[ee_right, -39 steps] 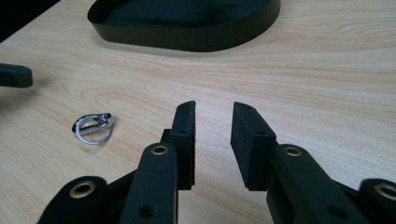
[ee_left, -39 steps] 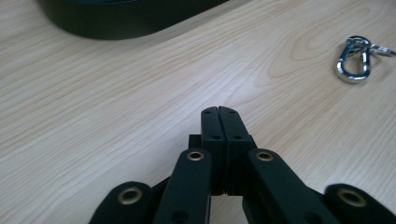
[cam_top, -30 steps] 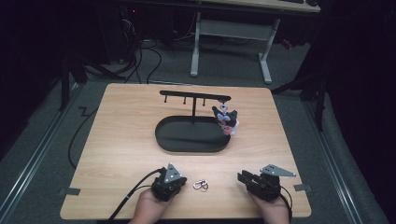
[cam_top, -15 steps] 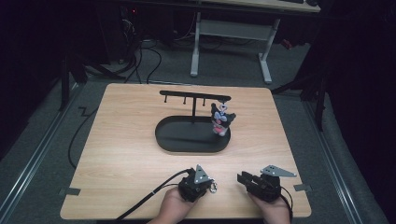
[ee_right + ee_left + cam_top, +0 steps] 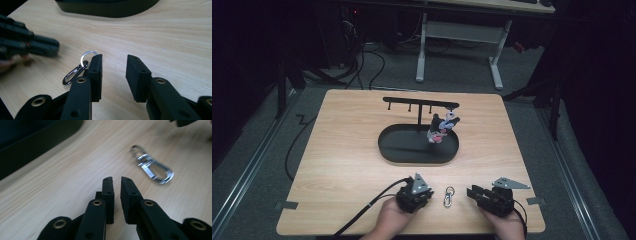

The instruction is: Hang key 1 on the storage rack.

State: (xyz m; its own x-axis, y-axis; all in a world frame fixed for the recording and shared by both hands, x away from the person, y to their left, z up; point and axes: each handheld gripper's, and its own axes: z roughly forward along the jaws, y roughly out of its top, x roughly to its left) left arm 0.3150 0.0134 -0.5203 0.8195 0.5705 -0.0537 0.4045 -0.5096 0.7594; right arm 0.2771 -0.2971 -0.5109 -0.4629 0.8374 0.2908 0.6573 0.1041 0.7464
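Note:
A silver snap clip with a key ring (image 5: 448,196) lies flat on the wooden table, between my two grippers. My left gripper (image 5: 426,194) is just left of it; its jaws have just been opening and stand a narrow gap apart with nothing between them (image 5: 117,180). The clip (image 5: 152,167) lies ahead and to the right of those jaws. My right gripper (image 5: 472,192) is right of the clip, and its jaws have also been opening; they stand open and empty (image 5: 115,58). The clip (image 5: 75,71) lies beside its left jaw, partly hidden behind it.
A black oval tray (image 5: 387,150) sits mid-table with a black hook rack (image 5: 419,101) standing in it. A bundle of colourful keychains (image 5: 442,127) hangs from the rack's right end. The table's front edge is close behind both hands.
The left gripper went right onto the clip, then drew back left with its jaws parted. The clip now lies further right than a second ago. The right gripper stayed put.

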